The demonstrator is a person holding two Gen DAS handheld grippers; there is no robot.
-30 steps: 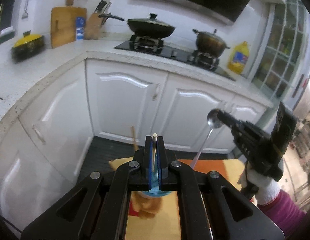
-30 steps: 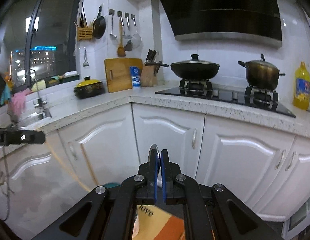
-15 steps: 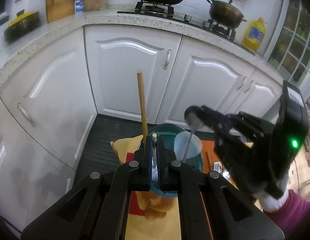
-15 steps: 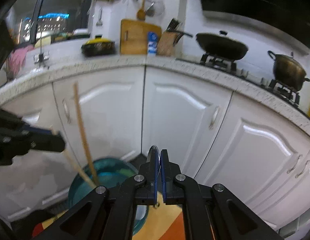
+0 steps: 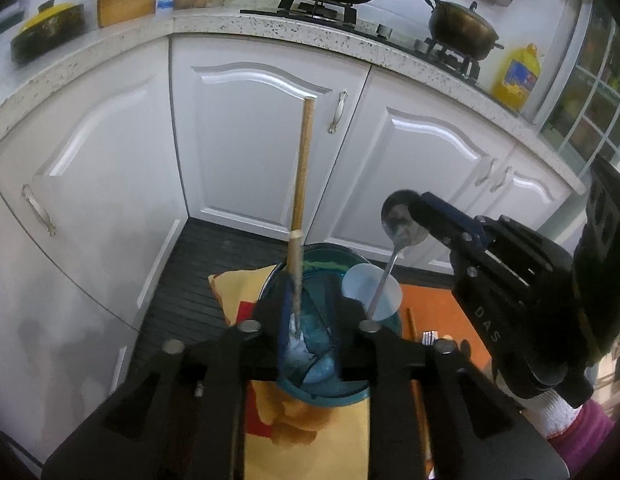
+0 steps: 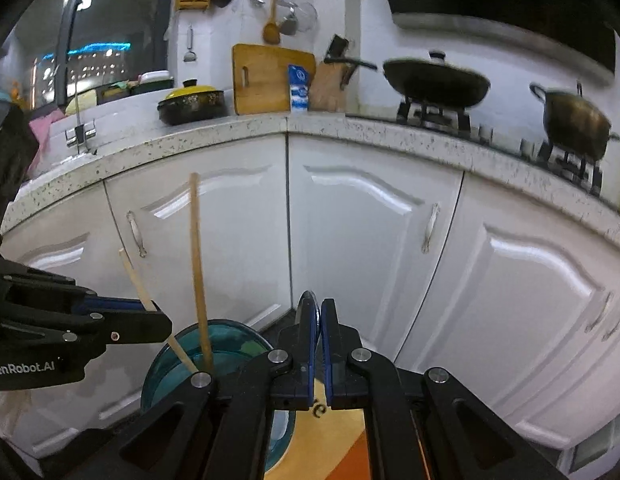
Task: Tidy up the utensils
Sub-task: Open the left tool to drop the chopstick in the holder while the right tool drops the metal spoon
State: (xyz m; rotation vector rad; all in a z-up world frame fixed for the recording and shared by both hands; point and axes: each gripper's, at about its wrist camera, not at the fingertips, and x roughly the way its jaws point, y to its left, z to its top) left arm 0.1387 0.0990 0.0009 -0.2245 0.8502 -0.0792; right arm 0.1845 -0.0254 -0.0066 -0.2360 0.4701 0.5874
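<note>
Our left gripper point(image 5: 312, 322) is opening around a chopstick point(image 5: 295, 268) over the blue bowl point(image 5: 384, 324); our right gripper point(image 6: 318, 344) pinches a spoon point(image 5: 396, 224).

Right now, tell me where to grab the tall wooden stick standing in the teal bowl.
Grip the wooden stick on its bare upper shaft, jaws level: it stands almost upright in the teal bowl, top free. Come from its left in the left wrist view; the spoon crowds its right.
</note>
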